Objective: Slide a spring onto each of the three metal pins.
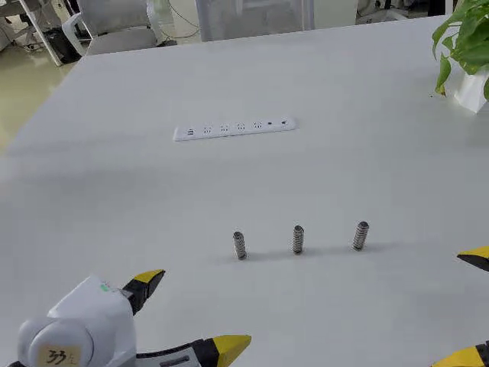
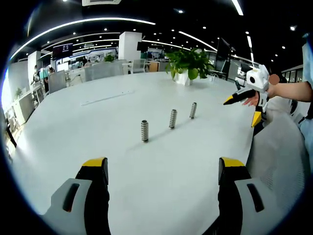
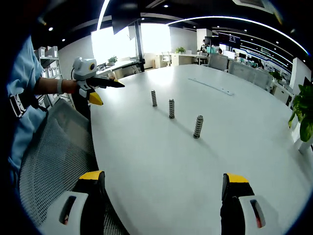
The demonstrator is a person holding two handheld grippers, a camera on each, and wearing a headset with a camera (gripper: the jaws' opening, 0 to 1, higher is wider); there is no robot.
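Observation:
Three upright metal pins stand in a row on the white table, each with a spring around it: the left one, the middle one and the right one. My left gripper is open near the front left edge, nothing between its yellow-tipped fingers. At the front right, my right gripper is open too, holding nothing. Both are well short of the pins.
A white power strip lies farther back on the table. A potted plant stands at the far right edge. Office chairs sit beyond the far side. A mesh chair is beside the table's near edge.

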